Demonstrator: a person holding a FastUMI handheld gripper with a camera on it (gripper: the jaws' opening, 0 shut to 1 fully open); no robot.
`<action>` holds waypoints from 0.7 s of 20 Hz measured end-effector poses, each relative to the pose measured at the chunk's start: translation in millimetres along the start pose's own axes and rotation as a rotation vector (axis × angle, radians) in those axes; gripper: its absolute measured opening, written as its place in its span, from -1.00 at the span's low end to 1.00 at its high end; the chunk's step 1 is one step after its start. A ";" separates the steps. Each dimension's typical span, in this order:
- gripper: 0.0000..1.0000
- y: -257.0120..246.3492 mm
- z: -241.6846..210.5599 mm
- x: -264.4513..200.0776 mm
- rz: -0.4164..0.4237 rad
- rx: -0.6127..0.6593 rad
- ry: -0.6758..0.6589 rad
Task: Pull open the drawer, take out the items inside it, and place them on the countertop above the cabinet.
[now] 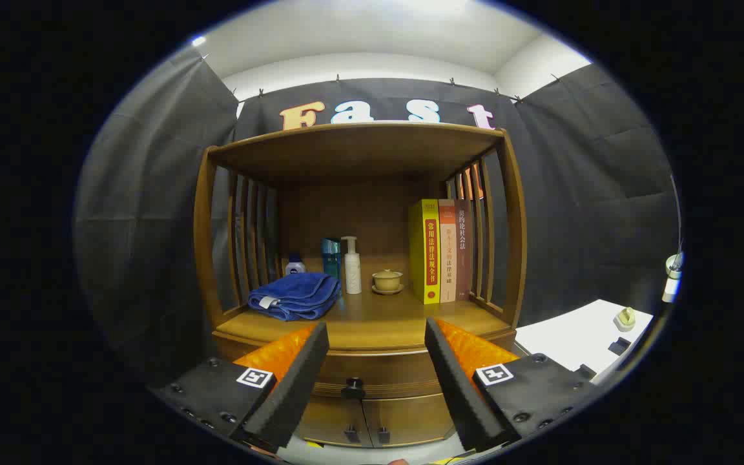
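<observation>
Tongs [377, 349] hang spread and empty, the shut drawer's knob [353, 388] between and beyond them (slightly left of centre). Closing off-centre could slip off it; the bench [372, 316] is crowded by towel [294, 296] and cup [387, 280].

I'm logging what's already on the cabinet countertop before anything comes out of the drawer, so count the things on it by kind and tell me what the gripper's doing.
Books: 3
Bottles: 3
Folded blue towel: 1
Lidded cup on saucer: 1
Total: 8
Gripper: open, fingers apart in front of the shut drawer's knob.
</observation>
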State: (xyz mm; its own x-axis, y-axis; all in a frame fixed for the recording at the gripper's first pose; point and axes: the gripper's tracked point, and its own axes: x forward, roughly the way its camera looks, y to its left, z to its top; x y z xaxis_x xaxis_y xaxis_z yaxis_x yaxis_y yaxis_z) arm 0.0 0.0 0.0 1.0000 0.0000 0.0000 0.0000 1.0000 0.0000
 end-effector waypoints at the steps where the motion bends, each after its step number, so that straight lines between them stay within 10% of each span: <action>1: 0.97 -0.2 0.0 0.0 -0.001 -0.001 0.001; 14: 0.97 -2.2 -3.5 0.6 -0.008 0.003 0.009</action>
State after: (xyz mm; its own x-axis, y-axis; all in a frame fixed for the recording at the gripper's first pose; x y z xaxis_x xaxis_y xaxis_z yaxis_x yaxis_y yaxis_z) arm 0.6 -2.2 -3.5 0.9999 -0.0082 -0.0093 0.0082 1.0000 0.0026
